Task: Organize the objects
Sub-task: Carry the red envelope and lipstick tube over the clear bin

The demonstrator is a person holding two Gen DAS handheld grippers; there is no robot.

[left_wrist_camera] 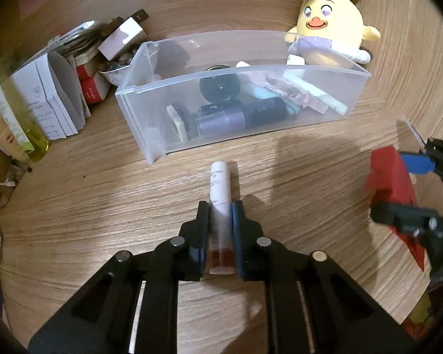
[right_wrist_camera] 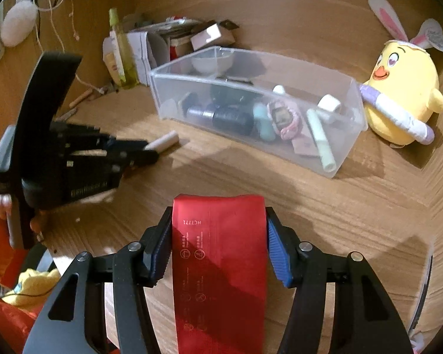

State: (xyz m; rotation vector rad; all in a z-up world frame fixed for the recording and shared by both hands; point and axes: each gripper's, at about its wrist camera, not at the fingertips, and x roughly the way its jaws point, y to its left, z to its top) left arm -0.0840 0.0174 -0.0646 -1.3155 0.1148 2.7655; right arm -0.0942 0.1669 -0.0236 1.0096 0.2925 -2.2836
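Left gripper (left_wrist_camera: 220, 206) clamps my white tube (left_wrist_camera: 220, 185), seemingly just off the wooden table (left_wrist_camera: 103, 206); right gripper (right_wrist_camera: 218, 221) pinches the red box (right_wrist_camera: 221, 250); clear bin (left_wrist_camera: 280, 124) sits mid-frame.

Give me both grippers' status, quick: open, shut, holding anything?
Left gripper: shut on the white tube.
Right gripper: shut on the red box.
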